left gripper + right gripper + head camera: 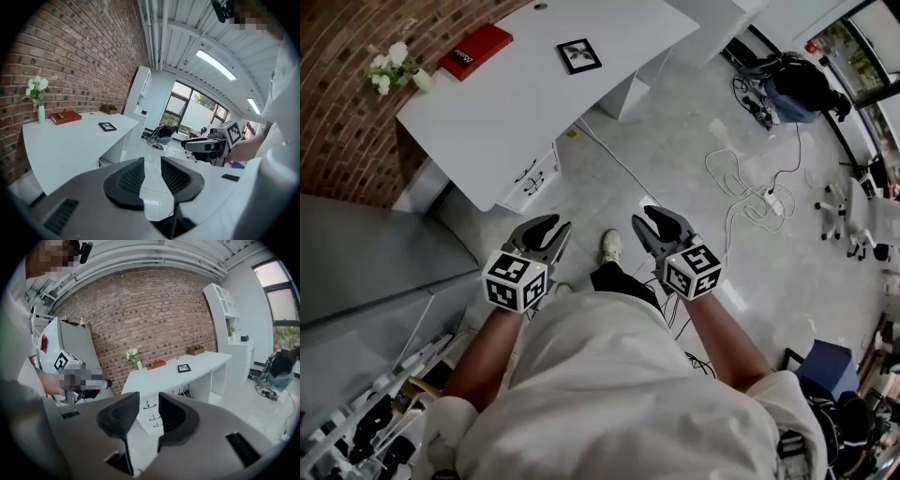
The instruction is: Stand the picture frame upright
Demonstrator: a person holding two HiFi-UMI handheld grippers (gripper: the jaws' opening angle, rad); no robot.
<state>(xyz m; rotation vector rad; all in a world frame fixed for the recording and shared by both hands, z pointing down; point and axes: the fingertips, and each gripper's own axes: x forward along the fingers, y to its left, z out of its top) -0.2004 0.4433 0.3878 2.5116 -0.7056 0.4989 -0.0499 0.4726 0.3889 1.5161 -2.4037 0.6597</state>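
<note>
Left tool (551, 225), right tool (659, 220), jaws apart, picture frame (578, 55) flat on white desk (516, 103), brick wall (337, 122)

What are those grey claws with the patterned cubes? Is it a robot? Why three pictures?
No robot: a person holds a grabbing tool in each hand, the left gripper and the right gripper. The head view comes from a camera on the person's head, looking down. The other two come from cameras riding on each tool, looking along its fingers. Both are open and hold nothing. Ahead stands a white desk with a picture frame lying flat, a red book and flowers.
</note>
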